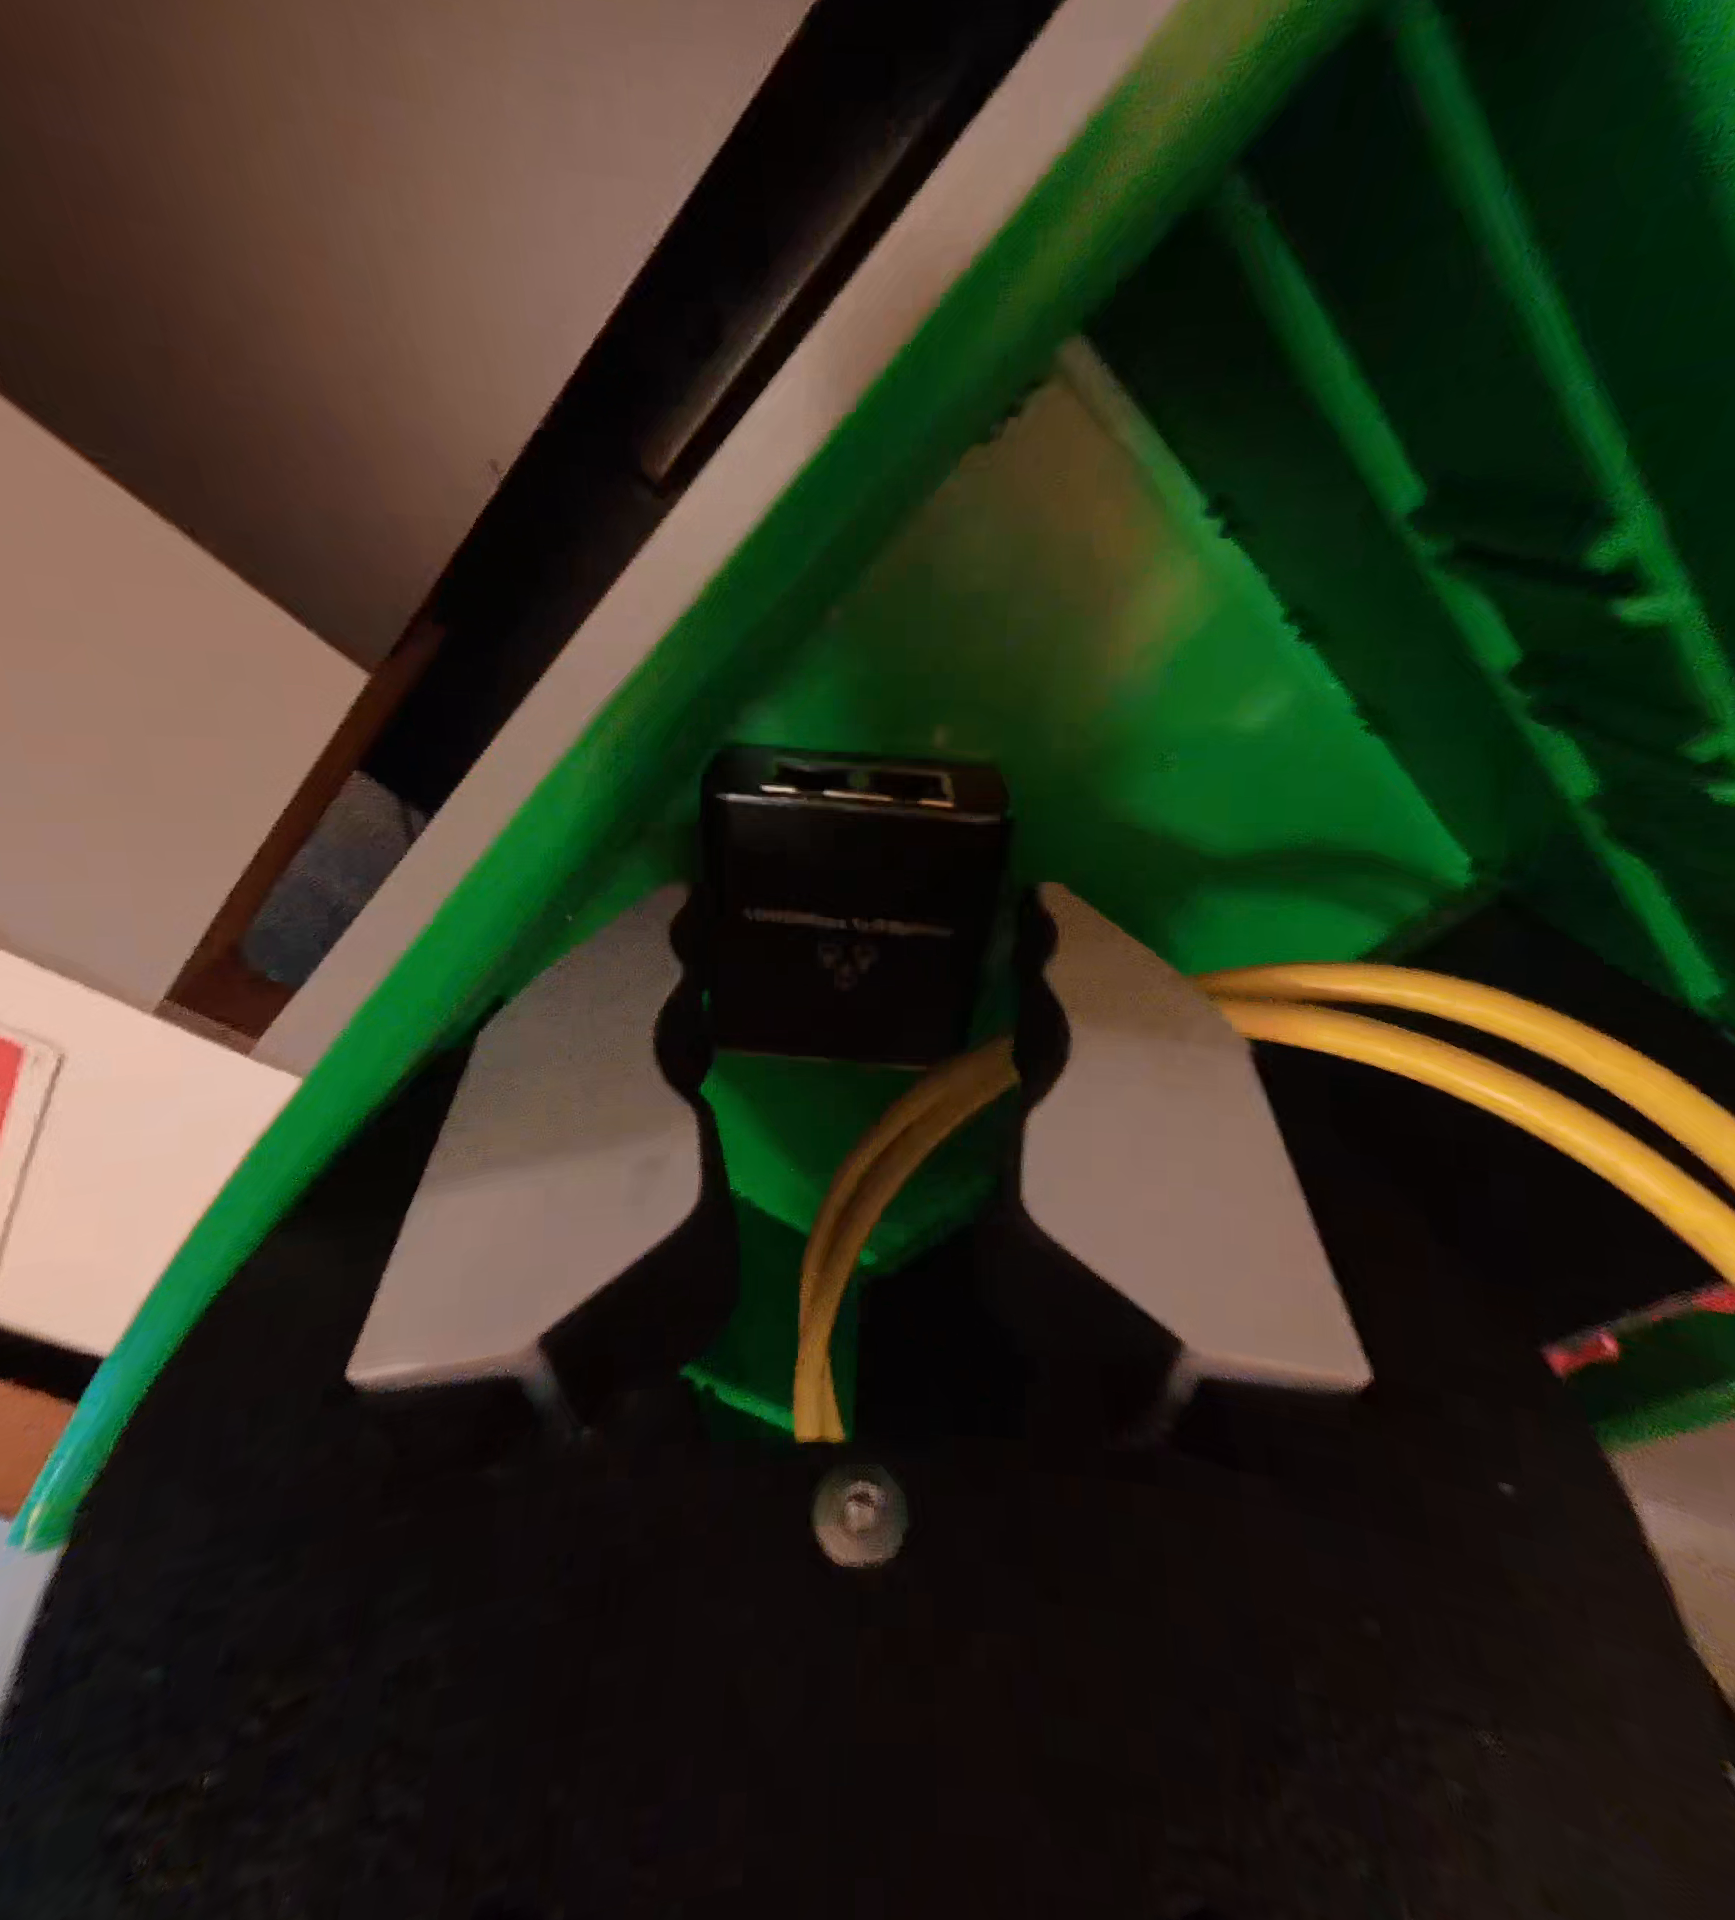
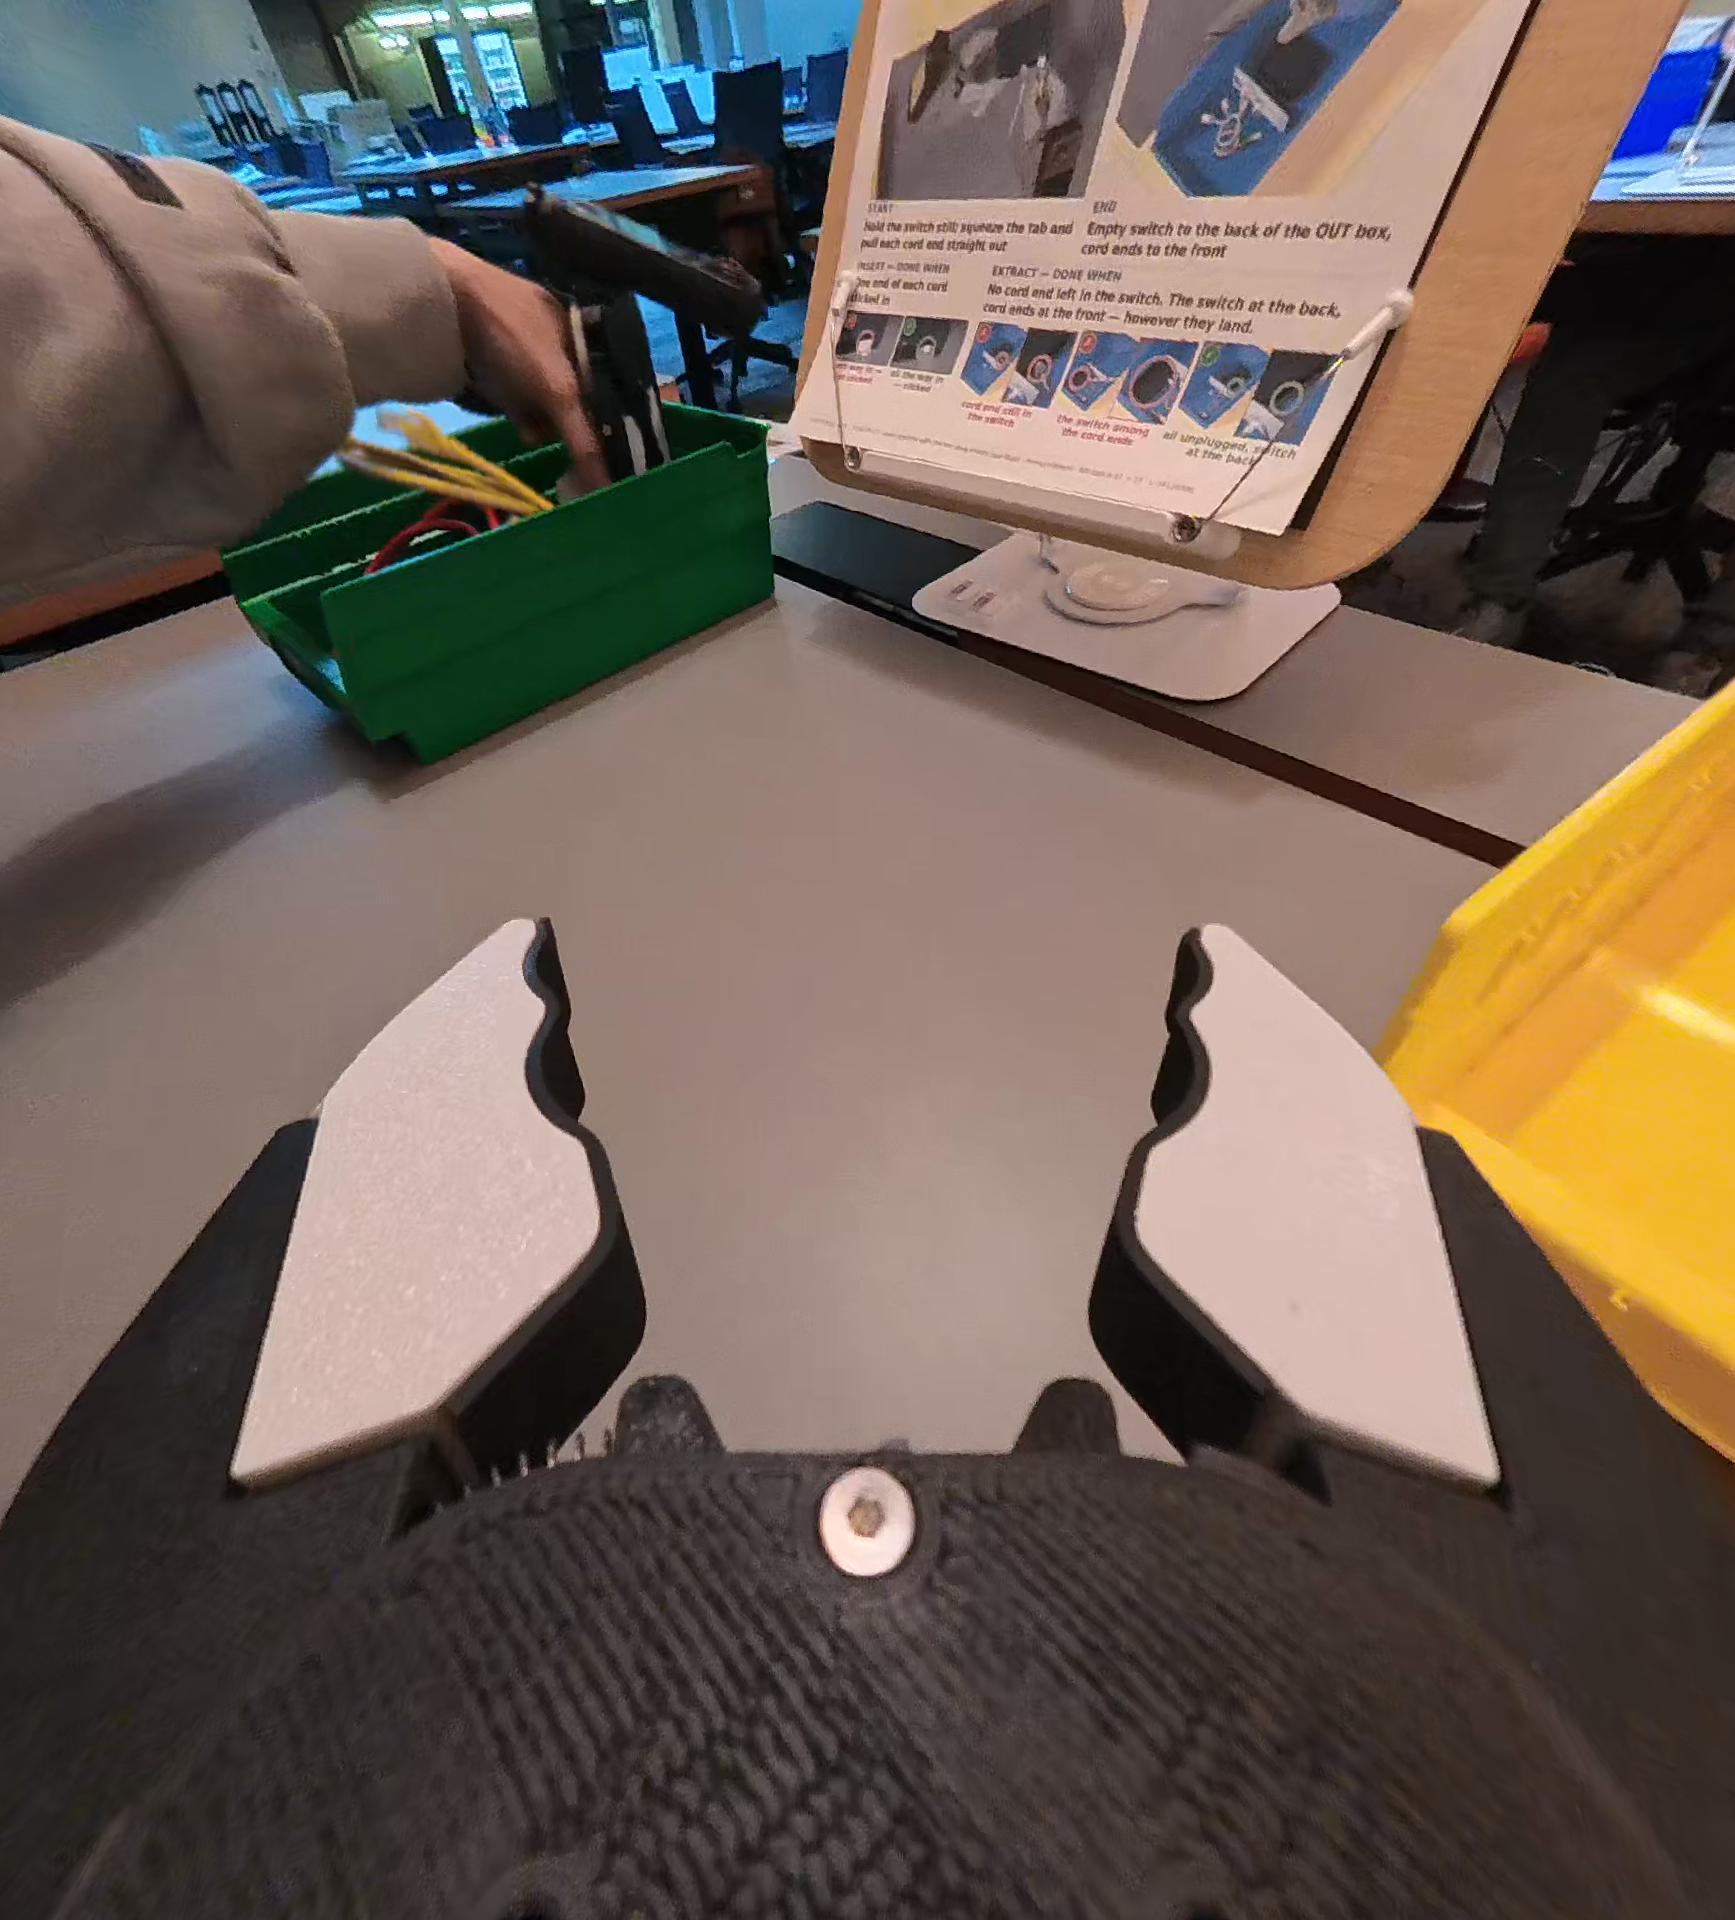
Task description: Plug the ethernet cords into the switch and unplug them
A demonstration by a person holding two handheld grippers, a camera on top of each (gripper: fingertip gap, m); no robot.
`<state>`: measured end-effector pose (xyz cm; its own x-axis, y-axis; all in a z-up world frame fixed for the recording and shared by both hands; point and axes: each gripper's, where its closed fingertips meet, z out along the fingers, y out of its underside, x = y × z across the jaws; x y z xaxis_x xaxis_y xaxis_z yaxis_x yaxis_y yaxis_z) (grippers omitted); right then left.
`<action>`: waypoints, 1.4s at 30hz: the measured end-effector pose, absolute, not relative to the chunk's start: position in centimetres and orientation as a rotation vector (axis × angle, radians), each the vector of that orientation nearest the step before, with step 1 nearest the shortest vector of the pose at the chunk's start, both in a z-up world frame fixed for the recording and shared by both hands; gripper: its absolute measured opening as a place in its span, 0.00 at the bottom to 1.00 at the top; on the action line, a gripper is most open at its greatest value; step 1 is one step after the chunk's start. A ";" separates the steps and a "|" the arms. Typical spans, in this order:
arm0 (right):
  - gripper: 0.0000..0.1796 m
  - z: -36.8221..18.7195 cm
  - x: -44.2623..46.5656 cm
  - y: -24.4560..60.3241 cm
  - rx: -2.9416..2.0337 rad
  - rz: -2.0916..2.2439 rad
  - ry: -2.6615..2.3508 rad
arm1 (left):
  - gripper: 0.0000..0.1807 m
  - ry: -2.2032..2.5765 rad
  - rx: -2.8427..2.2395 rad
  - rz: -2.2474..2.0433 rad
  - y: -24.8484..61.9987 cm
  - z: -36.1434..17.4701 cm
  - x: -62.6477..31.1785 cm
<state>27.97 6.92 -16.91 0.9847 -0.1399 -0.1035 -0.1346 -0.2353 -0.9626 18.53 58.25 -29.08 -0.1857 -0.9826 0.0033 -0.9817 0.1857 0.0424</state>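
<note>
In the left wrist view my left gripper (image 1: 858, 935) is shut on a small black switch (image 1: 847, 914) inside a green bin (image 1: 1206, 727). The switch's two empty ports face away from me. Yellow ethernet cords (image 1: 1528, 1049) loop past the right finger and under the switch. In the right wrist view my right gripper (image 2: 868, 997) is open and empty above the grey table (image 2: 842, 831). The left gripper (image 2: 624, 395) shows far off, reaching into the green bin (image 2: 530, 613), where yellow cords (image 2: 437, 468) and a red cord (image 2: 427, 535) lie.
A yellow bin (image 2: 1621, 1039) stands at the right, close to my right gripper. A wooden stand with an instruction sheet (image 2: 1102, 281) sits at the back of the table on a white base (image 2: 1133, 623). A person's sleeve (image 2: 115, 343) crosses the left side. The grippers' ends are close to 55 cm from one another.
</note>
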 end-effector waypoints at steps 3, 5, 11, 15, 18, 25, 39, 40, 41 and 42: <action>0.61 -17.5 28.2 6.5 -1.836 -0.005 0.208 | 0.33 -2.458 1.920 -0.239 59.1 -29.9 17.9; 0.60 -17.8 28.2 6.3 -1.853 -0.011 0.199 | 0.35 -2.404 1.882 -0.362 59.2 -30.7 16.6; 0.60 -18.3 28.5 5.6 -1.911 -0.058 0.194 | 0.32 -2.486 1.801 -0.390 58.3 -29.4 15.8; 0.60 -18.3 28.5 5.2 -1.945 -0.110 0.171 | 0.18 -2.507 1.824 -0.082 55.0 -25.5 15.1; 0.60 -17.9 28.4 5.0 -1.944 -0.128 0.156 | 0.13 -2.510 1.799 0.102 52.4 -22.6 12.7; 0.59 -17.1 27.7 5.1 -1.938 -0.140 0.129 | 0.00 -2.430 1.569 0.150 46.2 -21.4 2.3; 0.57 -16.9 26.9 5.3 -1.961 -0.174 0.088 | 0.23 -2.587 2.054 0.565 48.3 -21.6 10.3; 0.57 -17.0 26.8 5.2 -1.966 -0.175 0.087 | 0.26 -2.539 1.991 0.521 47.4 -23.1 9.6; 0.57 -17.1 26.9 5.0 -1.972 -0.177 0.086 | 0.30 -2.500 1.935 0.455 46.7 -24.5 8.6; 0.56 -17.2 26.9 4.9 -1.979 -0.182 0.086 | 0.33 -2.506 1.890 0.366 46.5 -25.9 7.8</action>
